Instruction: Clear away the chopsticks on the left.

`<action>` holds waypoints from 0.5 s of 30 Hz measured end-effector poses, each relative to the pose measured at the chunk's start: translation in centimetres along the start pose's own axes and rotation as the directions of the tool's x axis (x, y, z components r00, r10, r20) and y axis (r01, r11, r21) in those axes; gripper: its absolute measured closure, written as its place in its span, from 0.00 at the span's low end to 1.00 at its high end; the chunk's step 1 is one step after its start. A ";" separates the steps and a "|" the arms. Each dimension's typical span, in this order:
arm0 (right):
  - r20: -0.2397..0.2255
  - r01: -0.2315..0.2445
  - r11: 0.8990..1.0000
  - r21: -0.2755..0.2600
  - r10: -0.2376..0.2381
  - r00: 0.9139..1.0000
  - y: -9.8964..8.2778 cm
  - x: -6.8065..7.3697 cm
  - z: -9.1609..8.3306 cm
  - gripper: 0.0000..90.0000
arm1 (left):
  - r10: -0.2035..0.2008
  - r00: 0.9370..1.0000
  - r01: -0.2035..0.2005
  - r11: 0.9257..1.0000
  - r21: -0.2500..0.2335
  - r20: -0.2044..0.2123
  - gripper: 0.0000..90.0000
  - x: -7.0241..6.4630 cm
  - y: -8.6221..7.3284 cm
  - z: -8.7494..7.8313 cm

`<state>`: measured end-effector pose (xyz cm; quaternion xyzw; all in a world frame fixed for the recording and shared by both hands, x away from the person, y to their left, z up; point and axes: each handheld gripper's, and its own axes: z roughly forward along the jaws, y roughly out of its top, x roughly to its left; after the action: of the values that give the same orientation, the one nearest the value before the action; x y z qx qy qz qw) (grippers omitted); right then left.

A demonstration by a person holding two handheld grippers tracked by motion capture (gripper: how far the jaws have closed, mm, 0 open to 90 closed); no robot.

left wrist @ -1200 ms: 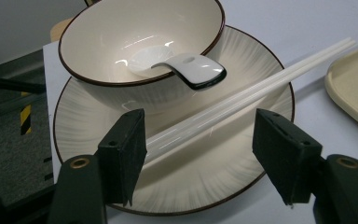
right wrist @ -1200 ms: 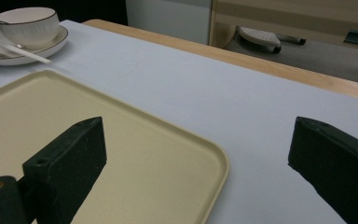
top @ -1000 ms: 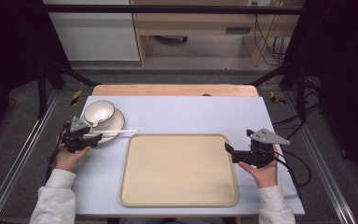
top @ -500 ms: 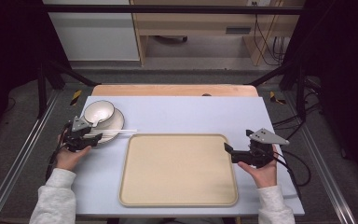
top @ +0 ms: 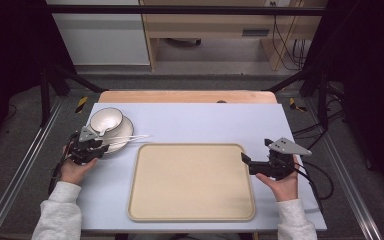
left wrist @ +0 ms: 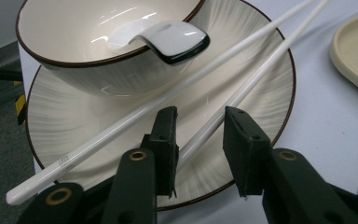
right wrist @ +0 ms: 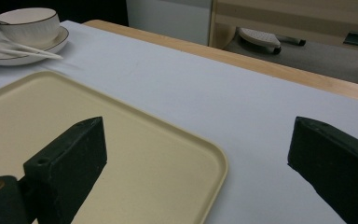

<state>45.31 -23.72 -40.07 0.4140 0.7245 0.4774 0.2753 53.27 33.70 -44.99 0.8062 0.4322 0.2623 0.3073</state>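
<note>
left gripper (left wrist: pixel 198 140) sits low over the near rim of the plate (left wrist: pixel 261 88), jaws have just been closing around one chopstick (left wrist: pixel 242 93). it's between the pads but there's a visible gap on the one side, so not clamped yet, i'd call it apart. second chopstick (left wrist: pixel 121 128) lies just outside the jaw on the bowl side, nearly touching it. bowl (left wrist: pixel 98 56) with a spoon (left wrist: pixel 172 39) hooked over its rim stands beyond the jaws on the same plate.

step looks like: picking up a chopstick. next move needs the squeeze finished without catching the second stick, then a clean lift.

tray (top: pixel 192 182) lies between the two grippers. right gripper (right wrist: pixel 198 154) hovers at the tray's edge, jaws wide apart, nothing between them.

hard to tell: whether the near pad touches the stick; chopstick tips run out of frame.
</note>
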 end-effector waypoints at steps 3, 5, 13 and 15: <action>0.000 -0.001 1.000 0.000 0.001 1.000 0.0 0.0 0.0 0.05 | 0.001 1.000 -0.001 1.000 0.003 0.013 0.77 -0.1 0.1 -0.1; -0.003 0.000 1.000 0.000 0.000 1.000 0.0 0.0 0.0 0.05 | 0.005 1.000 -0.005 1.000 0.004 0.014 0.78 -0.2 0.1 -0.1; -0.002 0.001 1.000 0.002 -0.001 1.000 0.0 0.0 0.1 0.05 | 0.009 0.999 -0.009 1.000 0.016 0.039 0.88 -0.9 0.3 -0.1; -0.003 0.000 1.000 0.002 0.000 1.000 0.0 0.0 0.1 0.05 | 0.003 0.999 -0.004 1.000 0.018 0.045 0.89 -1.0 0.3 -0.1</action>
<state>45.37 -23.67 -40.13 0.4134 0.7255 0.4772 0.2739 52.92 32.76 -44.85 0.8153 0.4262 0.2408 0.3093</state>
